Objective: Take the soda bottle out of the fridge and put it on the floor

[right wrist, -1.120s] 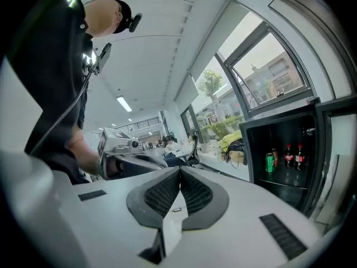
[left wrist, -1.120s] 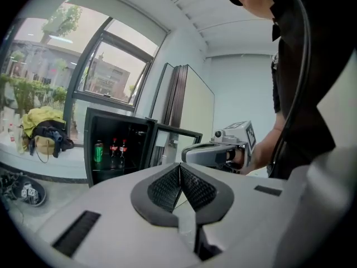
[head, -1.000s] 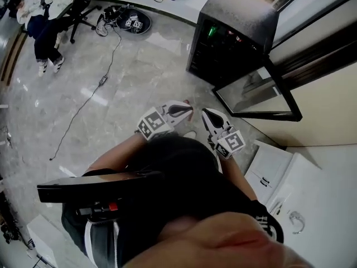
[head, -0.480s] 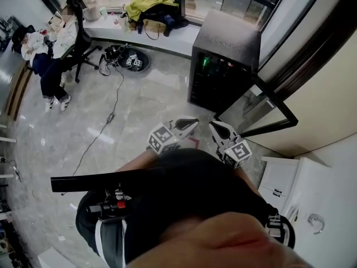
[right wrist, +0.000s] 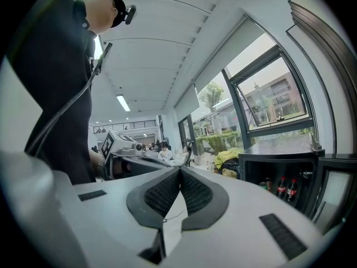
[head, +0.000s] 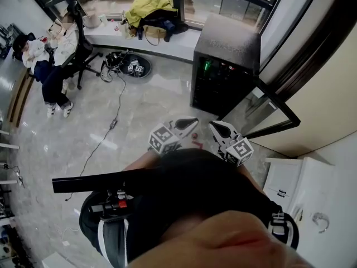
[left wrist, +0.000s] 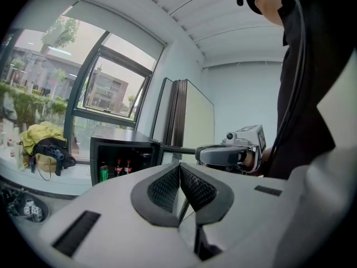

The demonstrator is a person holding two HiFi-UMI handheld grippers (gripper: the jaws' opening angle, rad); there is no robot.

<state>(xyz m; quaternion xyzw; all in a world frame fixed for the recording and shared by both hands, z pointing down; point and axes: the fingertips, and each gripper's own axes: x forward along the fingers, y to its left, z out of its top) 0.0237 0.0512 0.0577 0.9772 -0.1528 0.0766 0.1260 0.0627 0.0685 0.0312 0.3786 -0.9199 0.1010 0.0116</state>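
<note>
1. In the head view, the left gripper (head: 192, 123) and right gripper (head: 215, 126) are seen side by side, apart, above the floor (head: 139, 99) and short of the fridge (head: 228, 43), whose door (head: 268, 108) is swung open.
2. In each gripper view, that gripper's jaws are shown pressed together, with nothing held between them.
3. The bottles (left wrist: 124, 167) are made out only in the gripper views: two are stood upright, side by side, inside the fridge, near a green can (left wrist: 104, 172).
4. In the head view, only small red and green spots are shown inside the fridge.
</note>
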